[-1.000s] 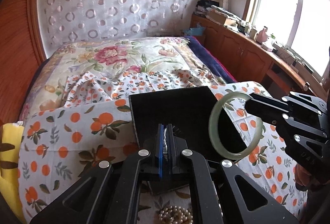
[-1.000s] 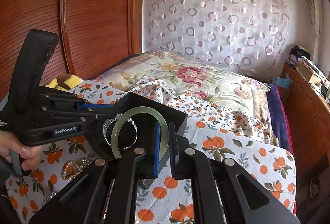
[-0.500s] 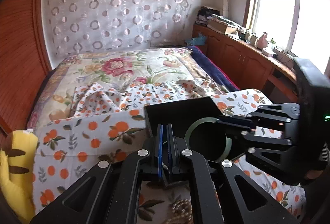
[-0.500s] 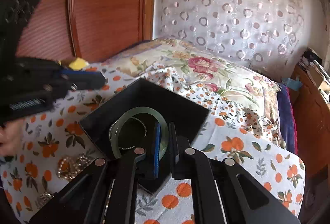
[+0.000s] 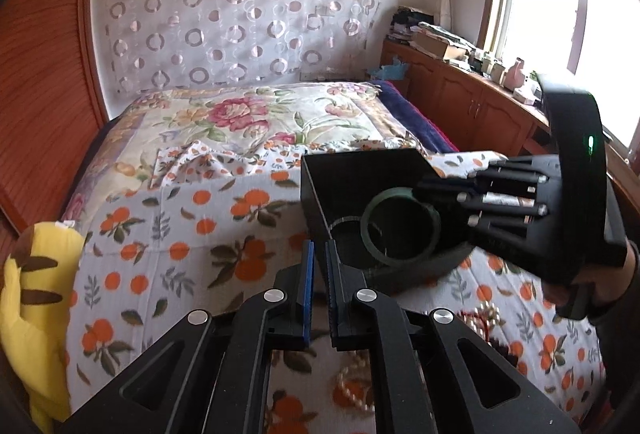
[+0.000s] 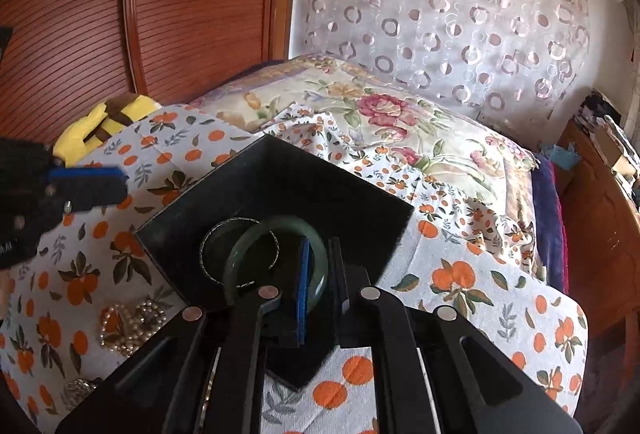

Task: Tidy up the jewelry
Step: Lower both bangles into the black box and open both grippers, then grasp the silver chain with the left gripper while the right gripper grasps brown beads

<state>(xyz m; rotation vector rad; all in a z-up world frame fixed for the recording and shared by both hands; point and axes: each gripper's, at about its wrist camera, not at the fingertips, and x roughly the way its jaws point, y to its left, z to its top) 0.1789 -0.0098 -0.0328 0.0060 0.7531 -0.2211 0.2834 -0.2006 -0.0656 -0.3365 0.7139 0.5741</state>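
Observation:
A black open box point(image 5: 360, 170) point(image 6: 280, 186) sits on the orange-print cloth on the bed. My right gripper point(image 6: 320, 258) point(image 5: 432, 206) is shut on a green jade bangle point(image 6: 256, 238) point(image 5: 400, 226) and holds it low inside the box. A thin silver bangle point(image 6: 208, 242) point(image 5: 340, 223) lies on the box floor beside it. My left gripper point(image 5: 317, 266) is nearly shut with nothing between its pads, left of the box above the cloth; it shows at the left edge of the right wrist view point(image 6: 92, 182).
Pearl necklaces point(image 6: 128, 326) point(image 5: 356, 390) lie on the cloth in front of the box. A yellow plush toy point(image 5: 32, 302) point(image 6: 108, 118) sits at the left by the wooden headboard point(image 6: 120, 14). Wooden cabinets point(image 5: 480, 110) run along the right under the window.
My right gripper has carried the jade bangle from above the box down into it. My left gripper has pulled back to the left, away from the box.

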